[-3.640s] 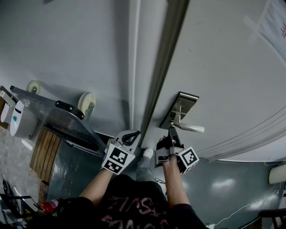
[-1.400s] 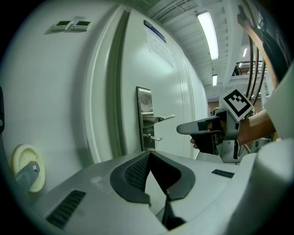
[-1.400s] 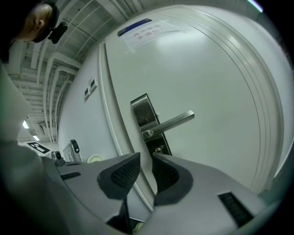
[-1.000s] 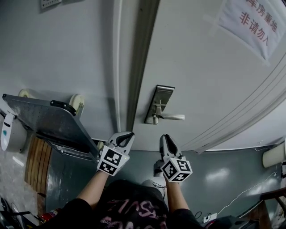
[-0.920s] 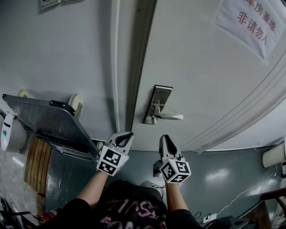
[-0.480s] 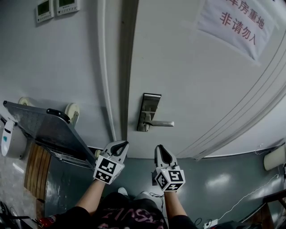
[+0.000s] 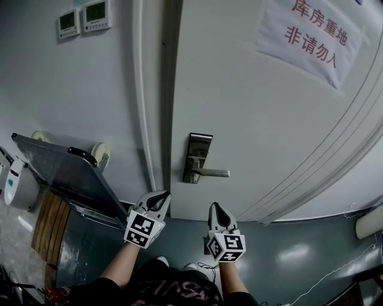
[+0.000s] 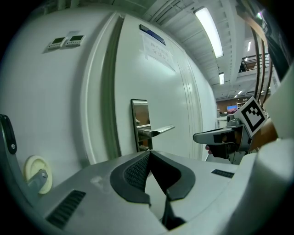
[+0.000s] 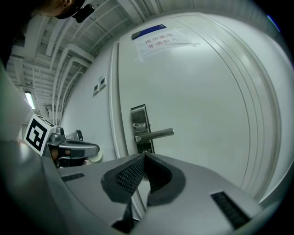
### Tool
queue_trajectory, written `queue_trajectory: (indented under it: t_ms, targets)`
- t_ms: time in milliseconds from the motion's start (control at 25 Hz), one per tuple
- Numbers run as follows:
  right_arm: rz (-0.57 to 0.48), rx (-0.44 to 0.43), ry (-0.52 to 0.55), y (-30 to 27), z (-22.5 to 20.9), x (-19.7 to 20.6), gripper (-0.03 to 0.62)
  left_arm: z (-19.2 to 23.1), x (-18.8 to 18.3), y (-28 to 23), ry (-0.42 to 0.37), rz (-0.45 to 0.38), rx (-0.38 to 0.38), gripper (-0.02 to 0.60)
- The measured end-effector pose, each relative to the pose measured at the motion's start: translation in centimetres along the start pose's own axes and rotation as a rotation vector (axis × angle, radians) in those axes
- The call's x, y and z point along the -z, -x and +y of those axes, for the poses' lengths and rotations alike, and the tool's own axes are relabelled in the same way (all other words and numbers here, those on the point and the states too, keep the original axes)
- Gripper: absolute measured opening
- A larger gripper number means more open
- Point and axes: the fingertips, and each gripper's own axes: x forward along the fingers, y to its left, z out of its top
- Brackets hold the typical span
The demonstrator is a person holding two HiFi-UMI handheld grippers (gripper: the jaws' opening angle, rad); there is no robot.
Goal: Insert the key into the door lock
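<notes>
Left claw [image 7: 162, 196] pinched together, right claw [image 7: 213, 207] just closed empty, both pointing forward.

Your one legible text: the white paper sign [image 7: 311, 39] taped on the door [image 7: 239, 107]. It carries red characters in two lines, 库房重地 / 非请勿入. The wall panels [image 7: 96, 15] have displays too small for you to read. The blue plate [image 9: 148, 32] above the sign is illegible.

hand-held grippers: two, the left hand-held gripper [image 7: 160, 197] and the right hand-held gripper [image 7: 214, 207];
door [image 7: 251, 119]: one, ahead of both;
lock plate [image 7: 197, 156]: one;
lever handle [image 7: 212, 173]: one;
paper sign [image 7: 311, 36]: one, high above the right hand-held gripper;
wall panels [image 7: 67, 21]: two, above the left hand-held gripper;
cart wheels [image 7: 100, 155]: two, left of it
</notes>
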Motion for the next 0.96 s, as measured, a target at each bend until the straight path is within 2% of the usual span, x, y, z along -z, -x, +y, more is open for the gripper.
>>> queue_trajectory:
  t_ms: [600,960]
  targets:
    - [0.002,-0.056,-0.004,0.5,-1.5,-0.3,0.063,-0.8,-1.0,0.4,0.021,-0.004,-0.066,0.012]
    - [0.029,-0.057,-0.010,0.6,-2.1,0.5,0.063,-1.3,-0.5,0.5,0.032,0.017,-0.083,0.012]
